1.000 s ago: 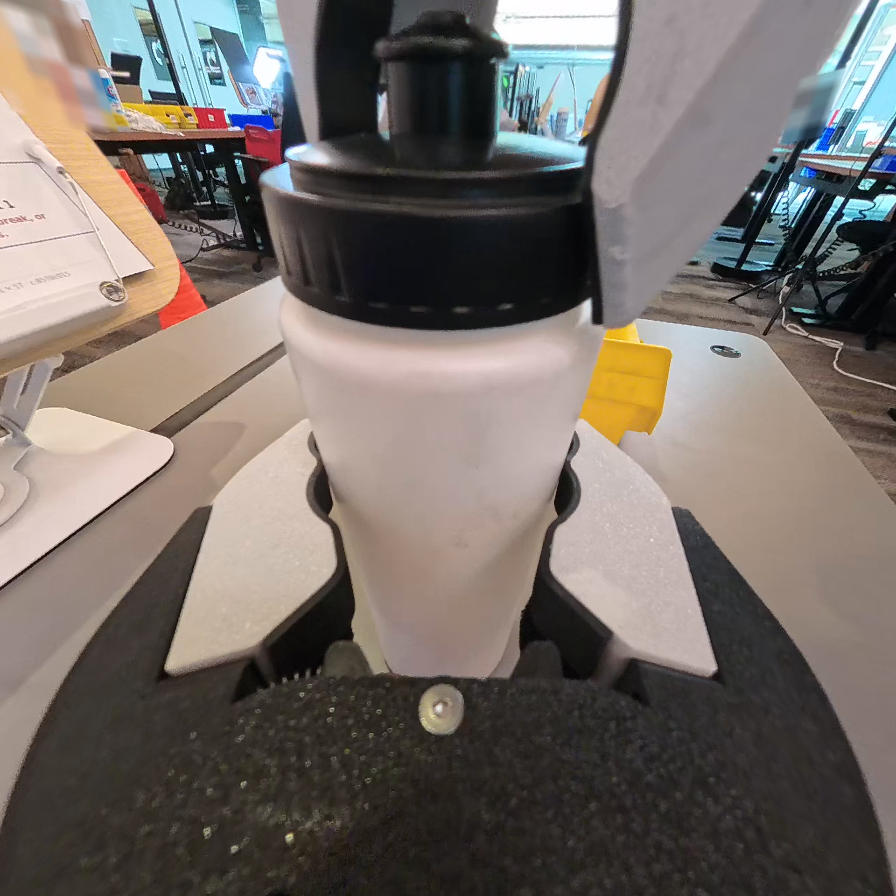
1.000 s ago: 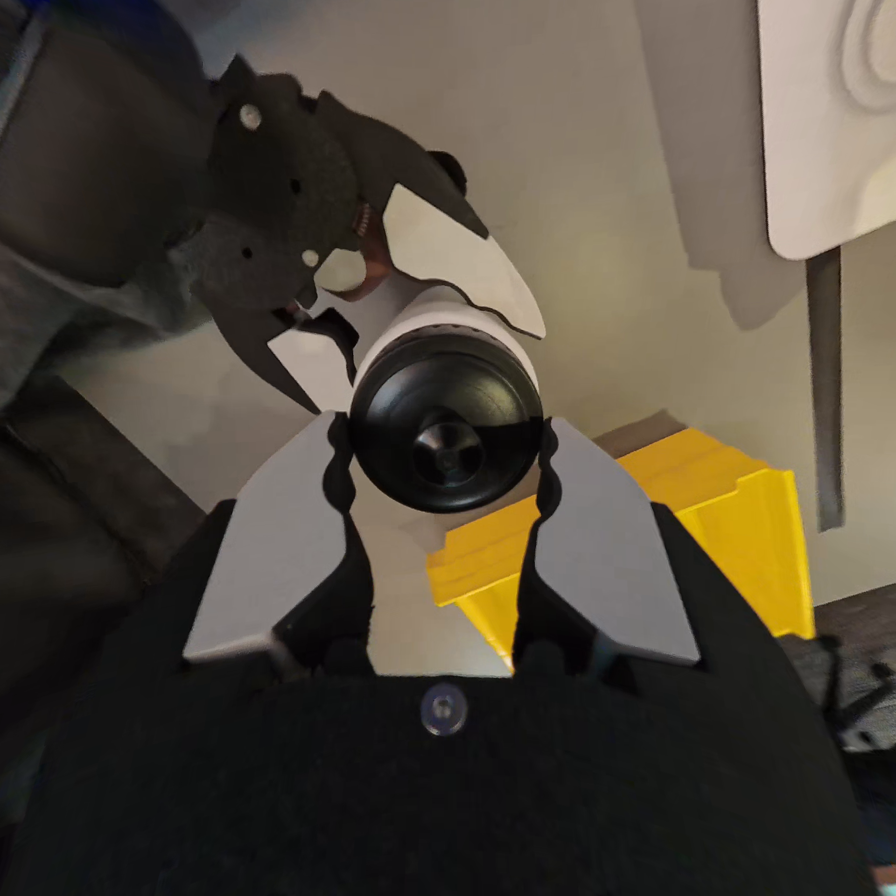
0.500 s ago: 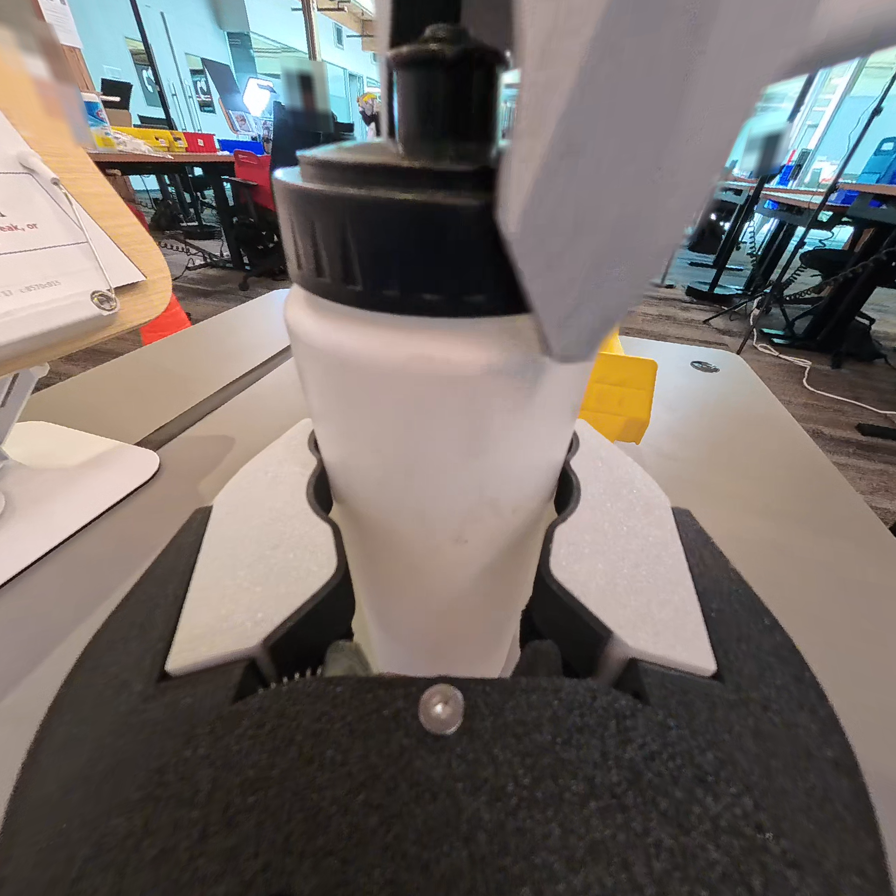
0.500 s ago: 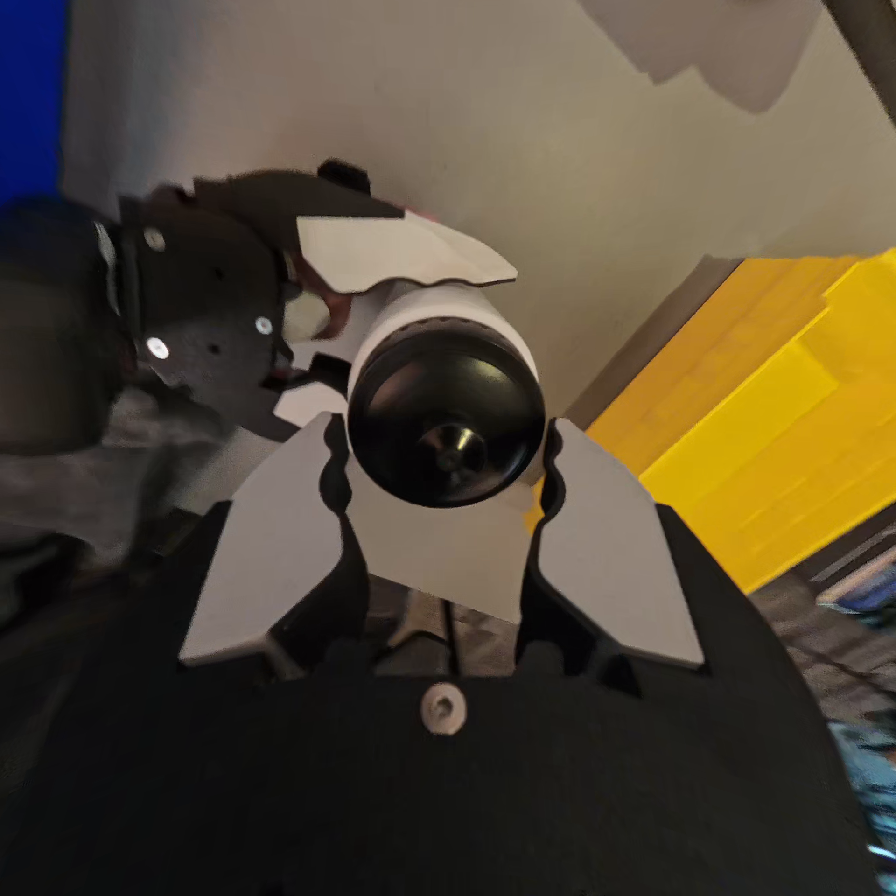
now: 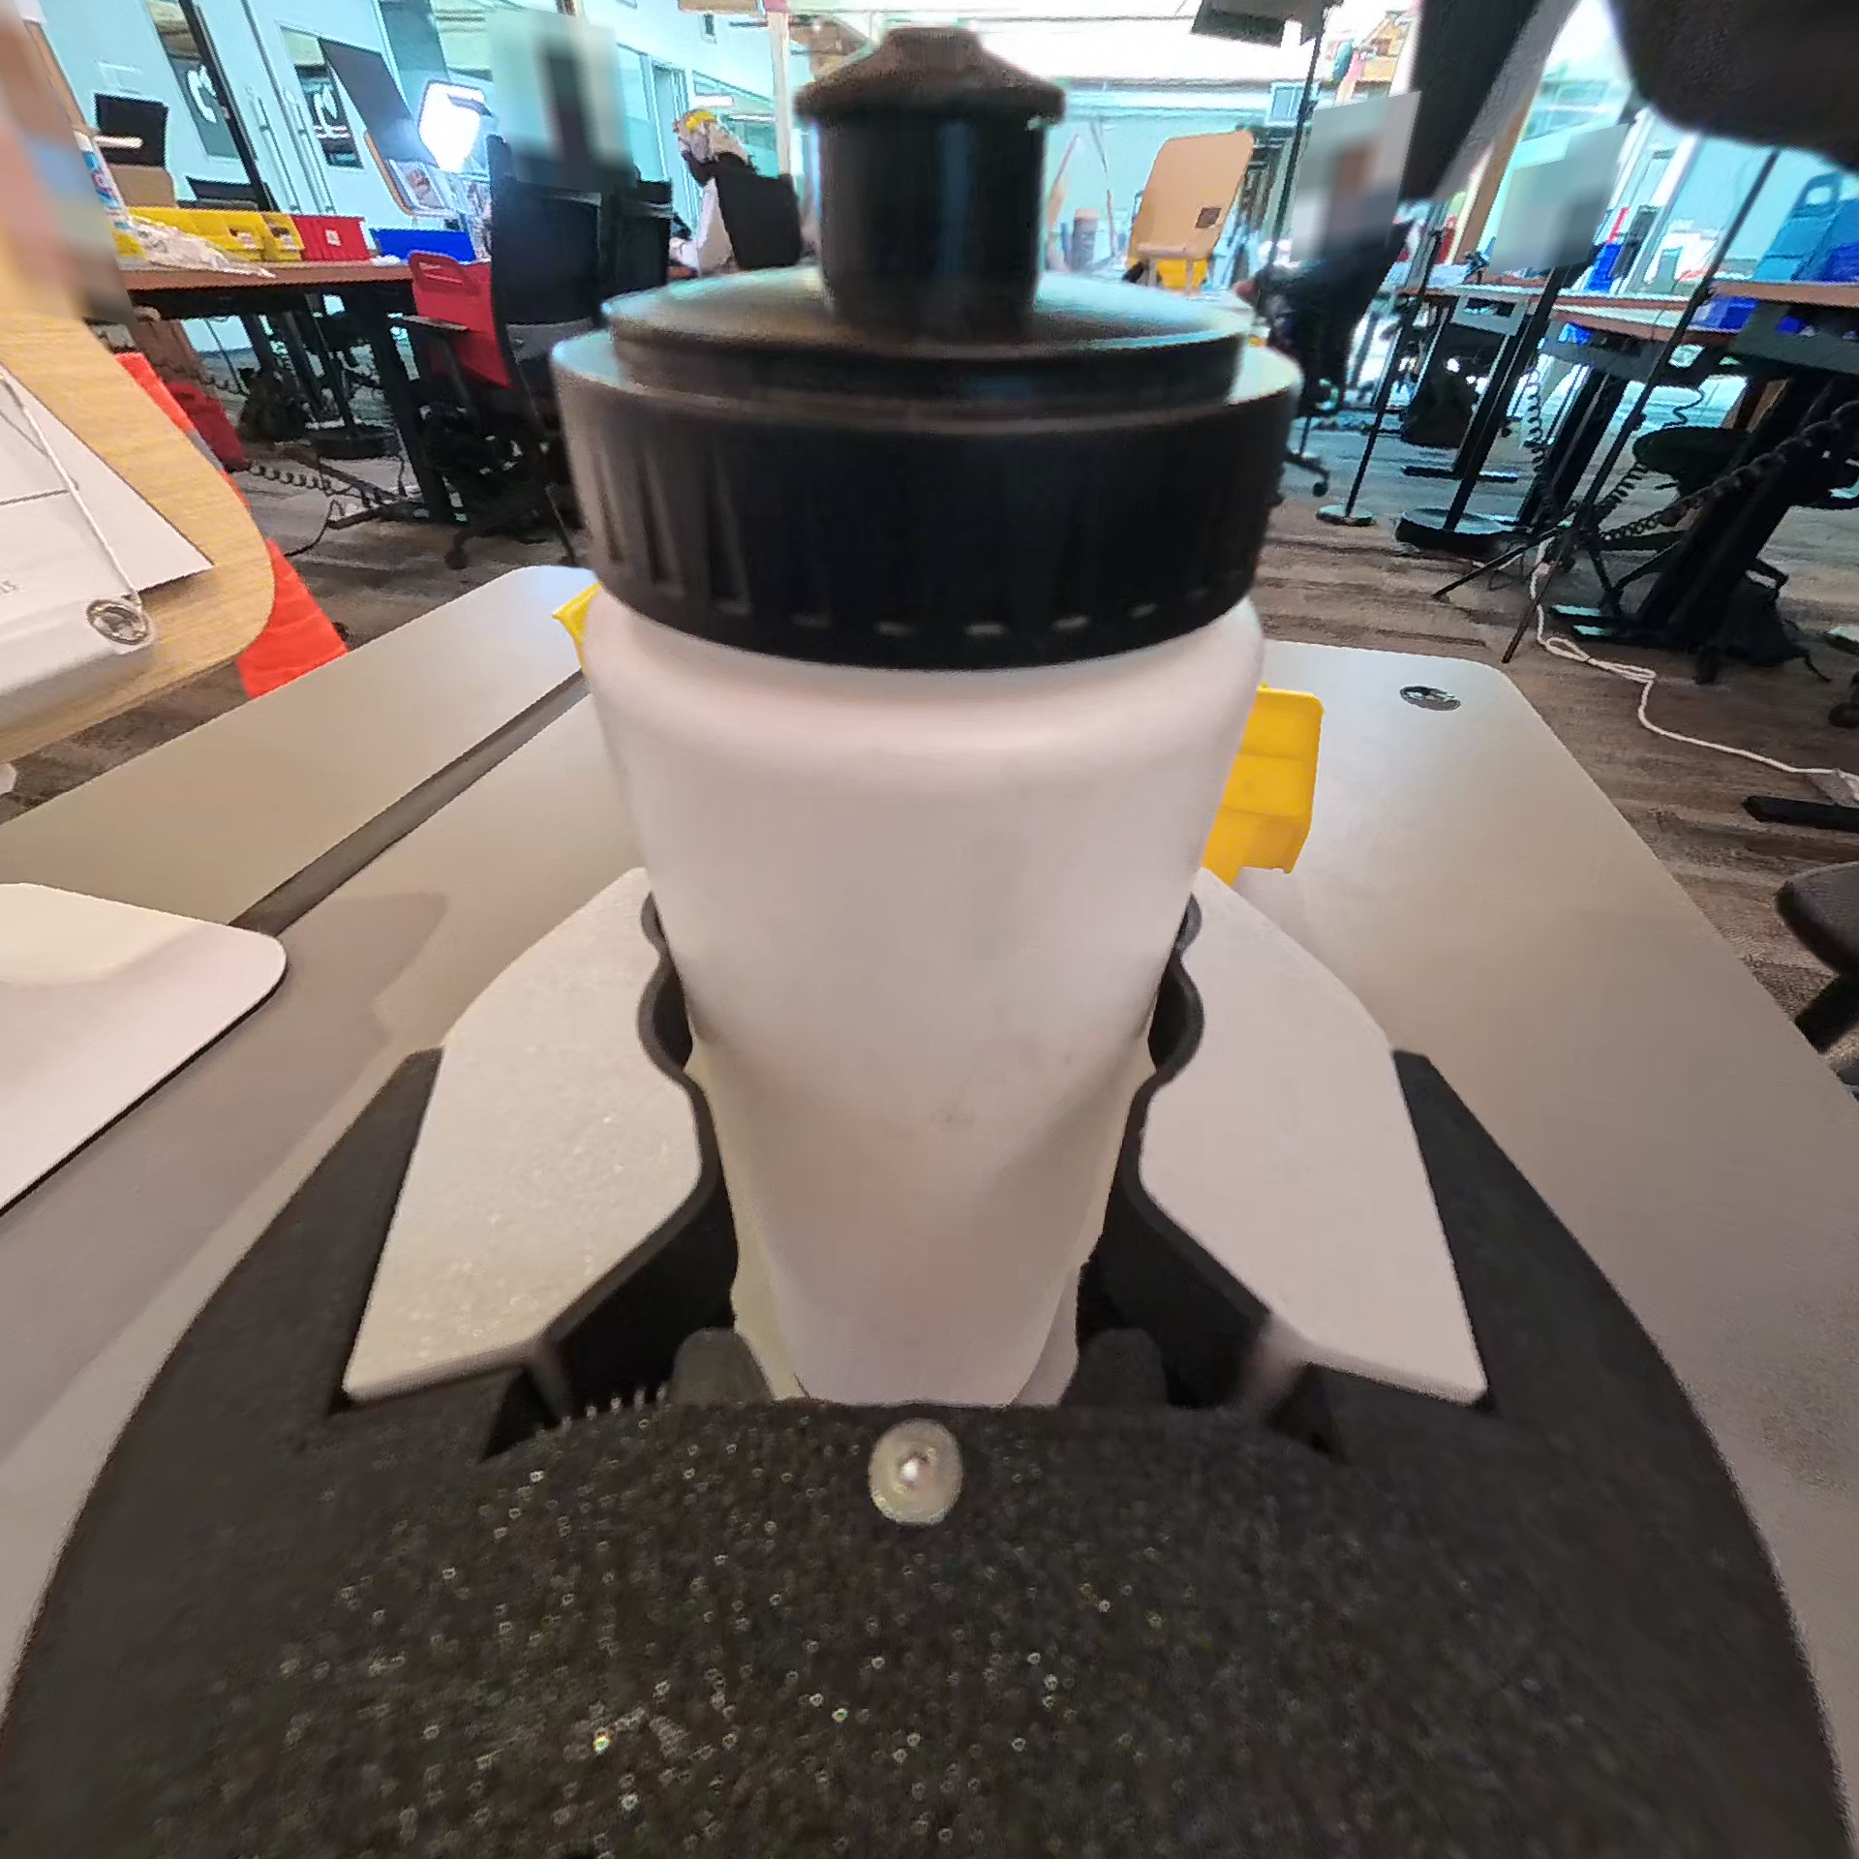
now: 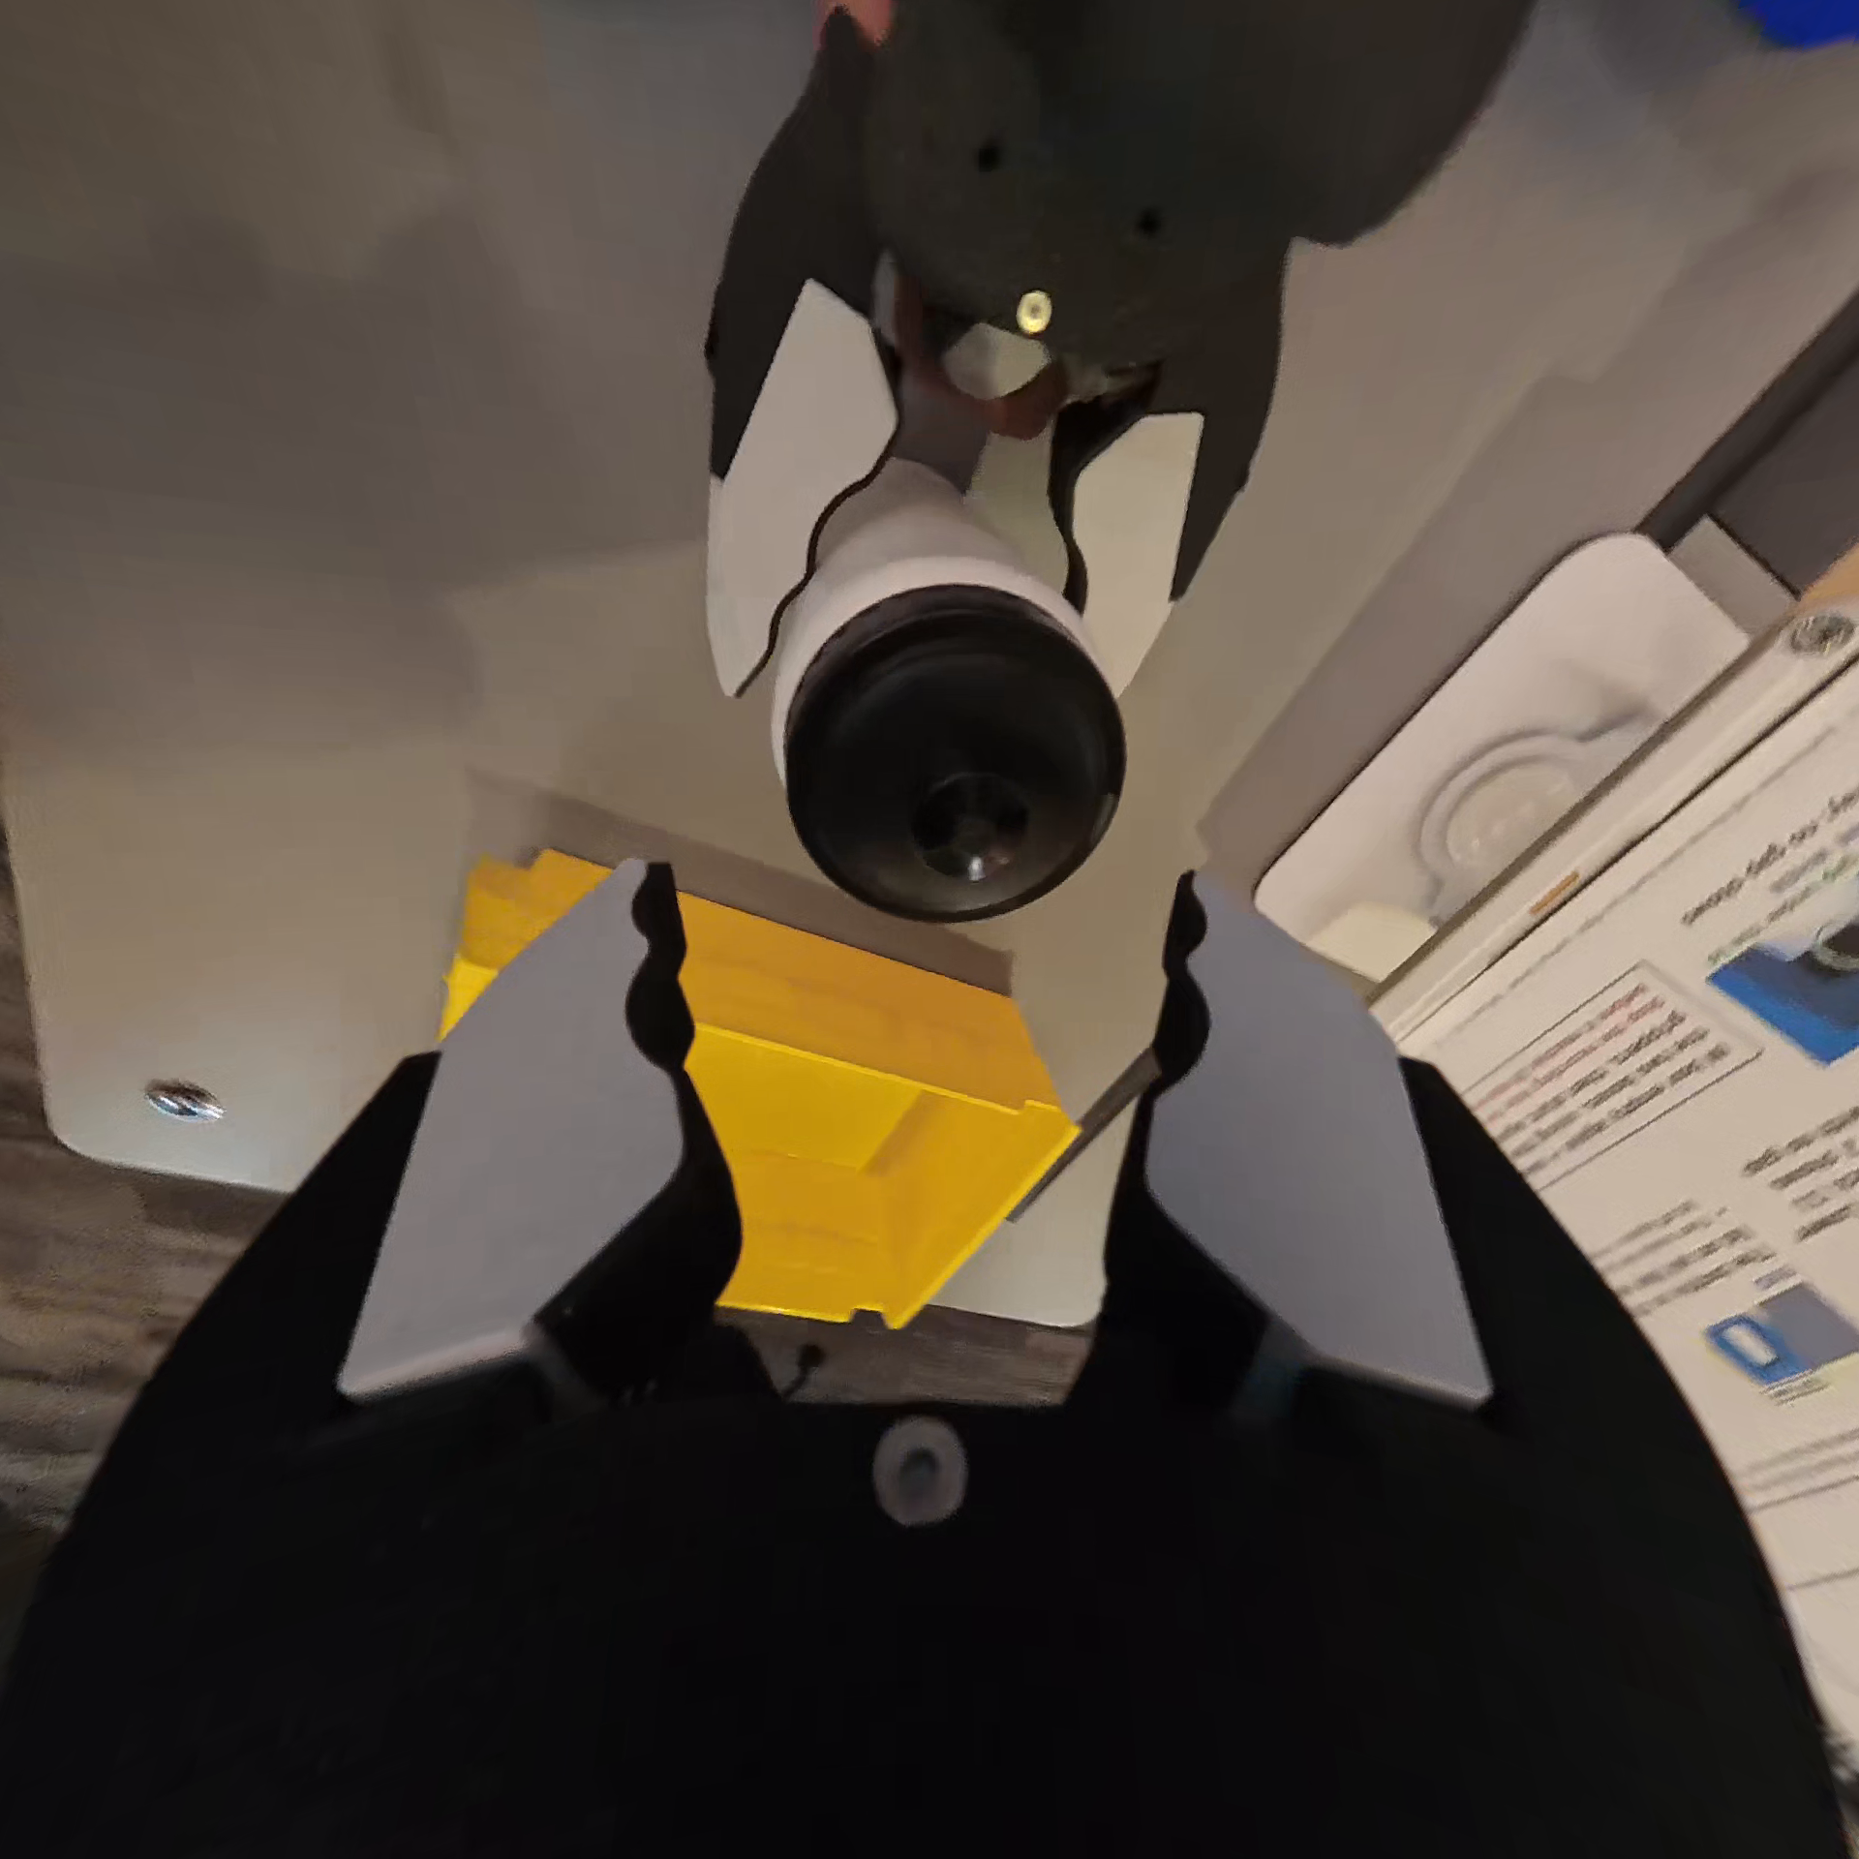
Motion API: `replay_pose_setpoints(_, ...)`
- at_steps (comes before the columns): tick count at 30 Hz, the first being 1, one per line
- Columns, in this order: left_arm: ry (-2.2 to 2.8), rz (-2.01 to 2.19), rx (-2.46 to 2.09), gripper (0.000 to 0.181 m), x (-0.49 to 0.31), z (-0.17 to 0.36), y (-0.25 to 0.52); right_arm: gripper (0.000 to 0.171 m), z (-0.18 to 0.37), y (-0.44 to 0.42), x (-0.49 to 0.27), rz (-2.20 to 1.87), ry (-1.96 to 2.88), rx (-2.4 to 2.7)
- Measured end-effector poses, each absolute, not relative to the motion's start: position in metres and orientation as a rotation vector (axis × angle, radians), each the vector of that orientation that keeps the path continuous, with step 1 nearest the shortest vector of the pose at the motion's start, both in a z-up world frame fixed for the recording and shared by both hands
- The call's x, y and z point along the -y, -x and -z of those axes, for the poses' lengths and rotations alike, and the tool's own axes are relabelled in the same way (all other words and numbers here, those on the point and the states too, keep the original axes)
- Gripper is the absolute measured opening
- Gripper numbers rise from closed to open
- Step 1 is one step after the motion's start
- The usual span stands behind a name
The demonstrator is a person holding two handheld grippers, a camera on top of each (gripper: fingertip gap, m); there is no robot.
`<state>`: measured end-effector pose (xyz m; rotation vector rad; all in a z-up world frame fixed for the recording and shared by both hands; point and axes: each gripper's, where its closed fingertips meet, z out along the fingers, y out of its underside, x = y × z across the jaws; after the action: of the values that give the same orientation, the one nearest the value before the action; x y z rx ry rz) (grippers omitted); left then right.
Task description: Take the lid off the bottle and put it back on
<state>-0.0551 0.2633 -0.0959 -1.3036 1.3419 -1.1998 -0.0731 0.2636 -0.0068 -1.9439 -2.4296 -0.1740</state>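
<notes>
A white bottle [image 5: 925, 905] with a black ribbed lid [image 5: 925, 503] and a pull spout stands upright between my left gripper's [image 5: 920, 936] fingers, which are shut on its lower body. The lid sits on the bottle. In the right wrist view I look down on the lid [image 6: 956, 749] and the white bottle [image 6: 905, 553], held by the left gripper [image 6: 936, 674]. My right gripper [image 6: 915, 880] is open and empty. It hovers above the lid, with its fingertips apart from it.
A yellow bin [image 5: 1268, 785] stands on the grey table [image 5: 1509, 905] just behind the bottle; it also shows in the right wrist view [image 6: 855, 1137]. A white stand base [image 5: 101, 1006] and a wooden board with papers [image 6: 1660, 1056] are to the left. The table's far edge [image 6: 151, 1157] is close.
My right gripper was shut on the lid and turning around it. It has let go, opened and pulled back above the lid. The left gripper still holds the bottle.
</notes>
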Motion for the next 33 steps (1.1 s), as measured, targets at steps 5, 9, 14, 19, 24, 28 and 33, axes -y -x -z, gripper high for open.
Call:
replay_pose_setpoints(5, 1.286, 1.235, -1.357, 0.09, -0.262, 0.096, 0.054, 0.093, 0.018, 0.084, -0.273, 0.102, 1.745, 2.571)
replay_pose_setpoints(9, 1.3, 1.233, -1.363, 0.09, -0.262, 0.097, 0.055, 0.088, 0.033, 0.085, -0.273, 0.015, 1.67, 2.658)
replay_pose_setpoints(14, 1.298, 1.24, -1.359, 0.09, -0.262, 0.097, 0.055, 0.073, 0.036, 0.086, -0.268, -0.087, 1.647, 2.695)
replay_pose_setpoints(19, 1.309, 1.23, -1.346, 0.09, -0.264, 0.097, 0.055, 0.072, 0.036, 0.086, -0.27, -0.101, 1.79, 2.602)
replay_pose_setpoints(24, 1.331, 1.213, -1.33, 0.09, -0.267, 0.097, 0.057, 0.073, 0.036, 0.089, -0.272, -0.112, 2.019, 2.431)
replay_pose_setpoints(28, 1.344, 1.194, -1.328, 0.09, -0.268, 0.098, 0.059, 0.072, 0.036, 0.091, -0.273, -0.078, 2.263, 2.225)
replay_pose_setpoints(33, 1.337, 1.17, -1.336, 0.089, -0.265, 0.098, 0.056, 0.072, 0.036, 0.086, -0.268, 0.026, 2.545, 1.934)
